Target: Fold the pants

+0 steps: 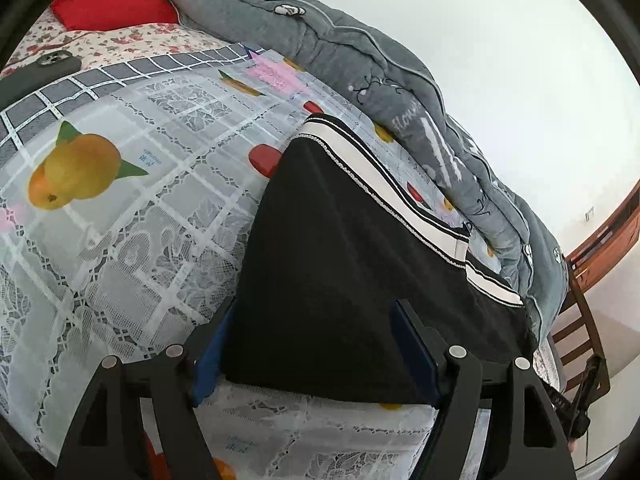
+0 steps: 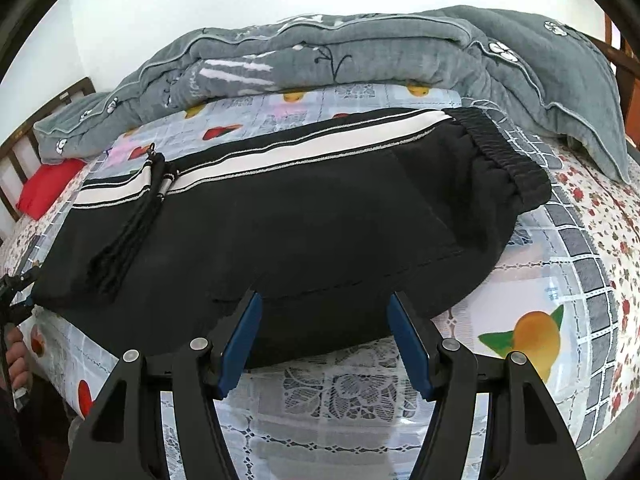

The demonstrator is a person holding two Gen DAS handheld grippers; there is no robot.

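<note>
We are looking along both tools at black pants [image 2: 288, 224] with white side stripes, lying folded lengthwise on a bed covered by a clear fruit-printed plastic sheet [image 2: 532, 280] over lace. In the right wrist view the elastic waistband [image 2: 508, 160] is sitting toward two o'clock and the cuff with a zipper [image 2: 154, 172] toward ten o'clock. Behind the pants, at twelve o'clock, a grey quilt [image 2: 360, 52] is bunched along the wall, and a red pillow [image 2: 48, 192] is showing at nine o'clock.

We are holding the right hand-held gripper [image 2: 324, 320] spread, its blue pads straddling the near edge of the pants without pressing on the cloth. The left hand-held gripper [image 1: 316, 328] is likewise spread over the black corner of the pants, pads apart from the fabric. In the left wrist view a dark phone [image 1: 40, 76] is lying on the bed at ten o'clock.
</note>
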